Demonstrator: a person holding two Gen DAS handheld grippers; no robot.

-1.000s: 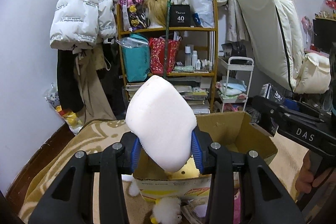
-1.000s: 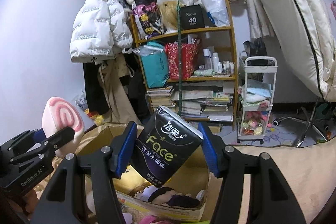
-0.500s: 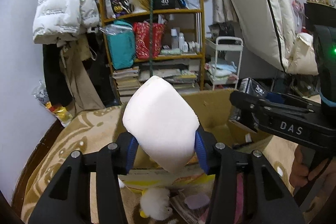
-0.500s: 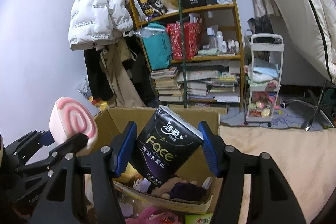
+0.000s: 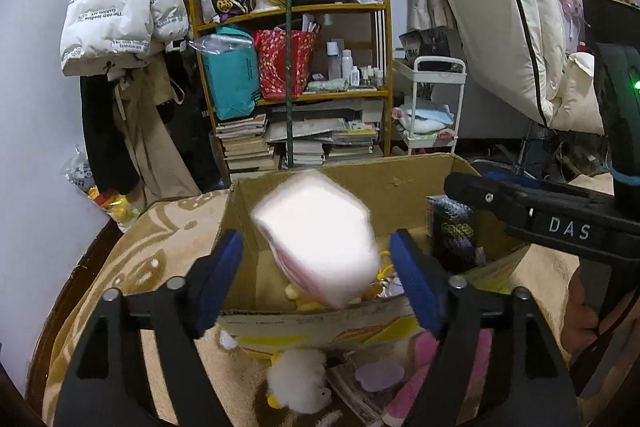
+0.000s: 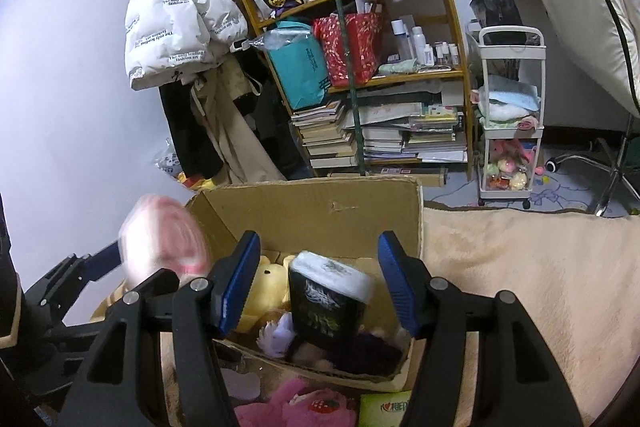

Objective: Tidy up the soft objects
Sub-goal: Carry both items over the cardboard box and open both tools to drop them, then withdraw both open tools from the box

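Both jaws gape: a blurred pink swirl plush cushion (image 5: 318, 239) and black plastic-wrapped tissue pack (image 6: 328, 303) drop clear into the brown cardboard box (image 6: 320, 211). Left gripper (image 5: 318, 279) and right gripper (image 6: 318, 279) hold nothing. Both items look light and squashy, best pinched across their middles.

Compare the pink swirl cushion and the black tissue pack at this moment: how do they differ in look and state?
The pink swirl cushion is pale, rounded and motion-blurred, above the cardboard box; the black tissue pack is dark, blocky and printed, already down among the plush toys. The cushion sits between the left tool fingers without touching them, as the pack does in the right tool. Both tools are open.
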